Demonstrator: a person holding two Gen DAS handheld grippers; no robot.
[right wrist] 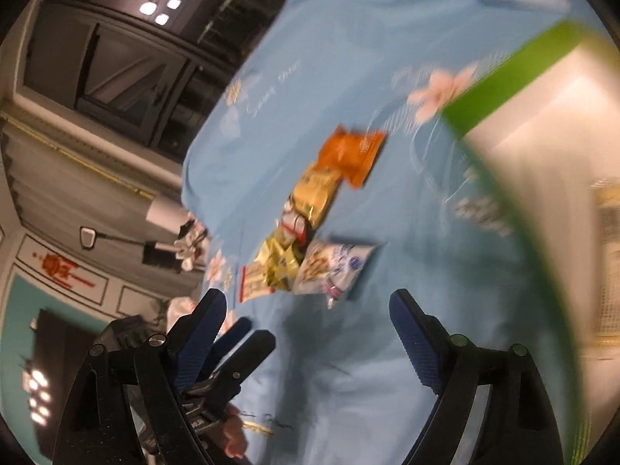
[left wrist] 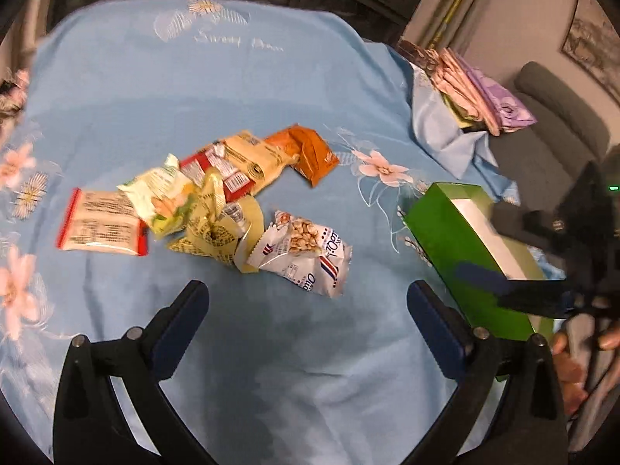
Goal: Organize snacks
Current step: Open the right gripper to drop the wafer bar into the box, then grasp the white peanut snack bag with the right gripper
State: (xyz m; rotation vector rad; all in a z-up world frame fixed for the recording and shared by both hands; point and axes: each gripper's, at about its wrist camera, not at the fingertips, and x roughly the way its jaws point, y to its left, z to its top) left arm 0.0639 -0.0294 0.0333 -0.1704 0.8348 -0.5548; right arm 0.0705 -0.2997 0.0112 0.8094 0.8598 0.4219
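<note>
On blue cloth (left wrist: 271,89): seven snack packets (left wrist: 232,197), one green box (left wrist: 461,244).

Snack bags (left wrist: 201,201) lying in heap on tablecloth (left wrist: 162,89), ahead of my left gripper (left wrist: 308,323). Peanut bag (left wrist: 306,255) sitting nearest me, just beside heap. Open box (left wrist: 457,240) lying to right of bags, apart from them. Folded cloths (left wrist: 476,89) lying behind box, at table's far right edge.

I count seven snack packets (left wrist: 217,201) in a loose heap on my blue cloth (left wrist: 155,89), one green box (left wrist: 461,240), and my two grippers: left (left wrist: 308,317), right (right wrist: 308,321).
</note>
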